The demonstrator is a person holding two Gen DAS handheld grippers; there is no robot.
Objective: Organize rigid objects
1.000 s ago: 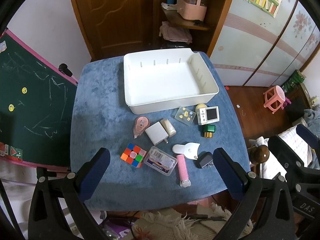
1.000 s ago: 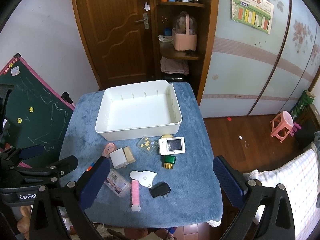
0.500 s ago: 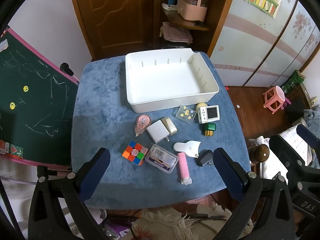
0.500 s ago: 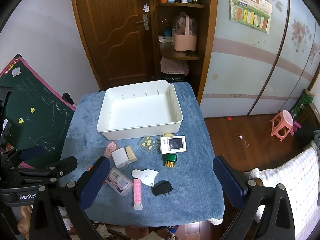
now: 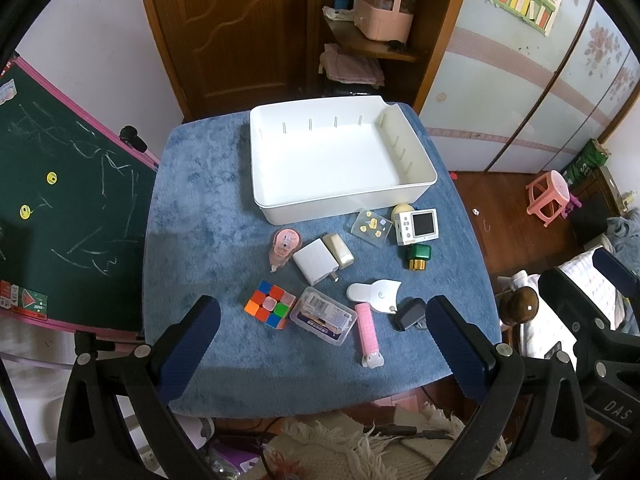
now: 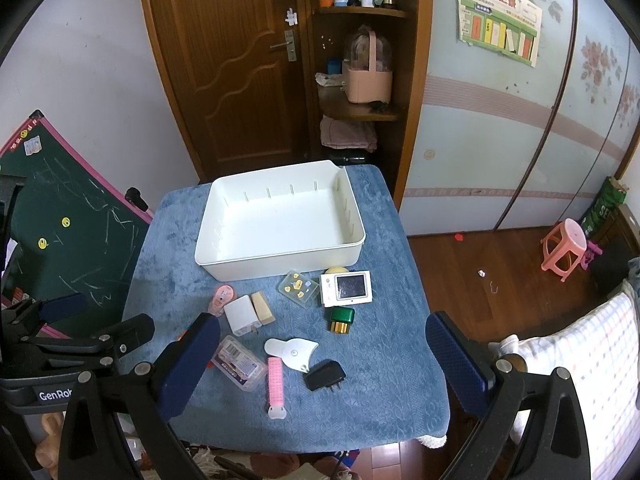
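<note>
Chalkboard (image 5: 68, 208): far left, green with pink frame, chalk scribbles, two yellow smiley magnets.
Left tool (image 5: 320, 344): fingers spread wide, empty, above near tabletop edge; "GenRo…" readable on its body in right wrist view.
Tabletop (image 5: 200, 208): blue plush cover.
Correction tape (image 5: 283, 246): pink, left end of the clutter.
Cube (image 5: 270, 305): multicoloured, just beside clear barcode-labelled box (image 5: 323, 316); label text too small to read.
White charger (image 5: 315, 261): touching beige block (image 5: 339, 249).
White bin (image 5: 340, 162): empty, at far half of tabletop.
Pink roller (image 5: 367, 334): near white fan-shaped piece (image 5: 374, 291) and black plug (image 5: 410, 314).
Small camera (image 5: 417, 226): screen up, green box (image 5: 418, 256) just in front.
Right tool (image 6: 320, 364): wide apart, empty; "DAS" on its frame.
Wall poster (image 6: 498, 32): Chinese characters, unreadable.
</note>
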